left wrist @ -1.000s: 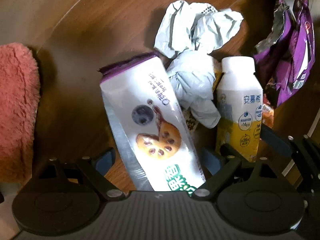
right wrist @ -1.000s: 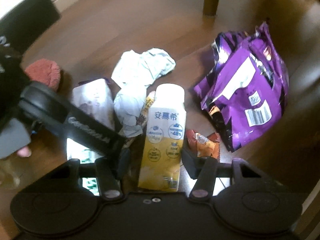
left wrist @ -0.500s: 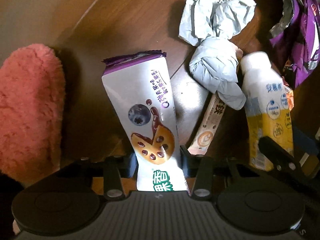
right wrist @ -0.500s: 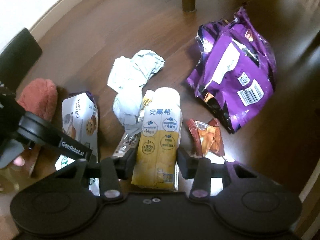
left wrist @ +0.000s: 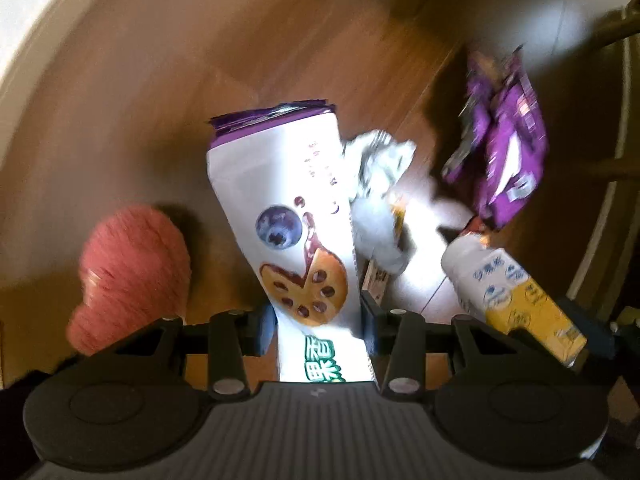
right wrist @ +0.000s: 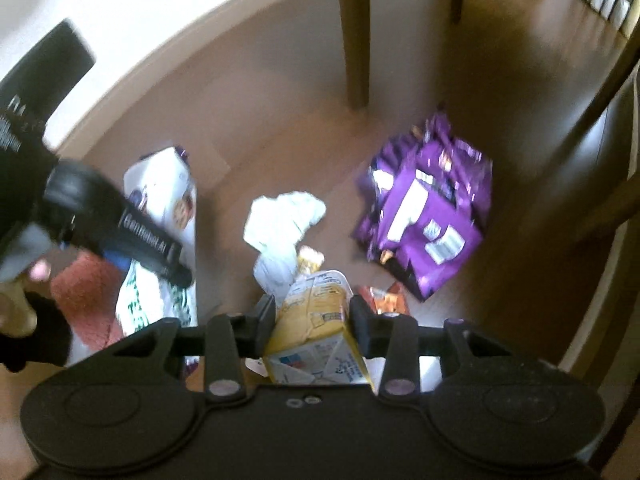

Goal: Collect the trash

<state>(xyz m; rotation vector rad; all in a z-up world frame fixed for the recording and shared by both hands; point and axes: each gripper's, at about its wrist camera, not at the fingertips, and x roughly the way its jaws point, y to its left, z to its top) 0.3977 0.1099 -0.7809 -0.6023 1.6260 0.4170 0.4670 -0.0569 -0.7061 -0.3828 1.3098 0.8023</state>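
My left gripper (left wrist: 316, 326) is shut on a white and purple blueberry cookie packet (left wrist: 288, 216) and holds it up off the wooden floor. My right gripper (right wrist: 312, 322) is shut on a white and yellow drink carton (right wrist: 316, 320), also lifted; the carton shows in the left wrist view (left wrist: 516, 292) too. On the floor lie crumpled white paper (right wrist: 284, 220), a big purple snack bag (right wrist: 428, 216), a small orange wrapper (right wrist: 384, 298) and a thin snack stick wrapper (left wrist: 396, 216).
A pink fuzzy slipper (left wrist: 132, 272) sits on the floor at the left. Brown table or chair legs (right wrist: 354, 32) stand behind the trash. A white wall with baseboard (right wrist: 168, 20) runs along the back left.
Both grippers have lifted away from the floor with their items: the left with the cookie packet, the right with the drink carton, which now tips forward. The floor trash looks farther away.
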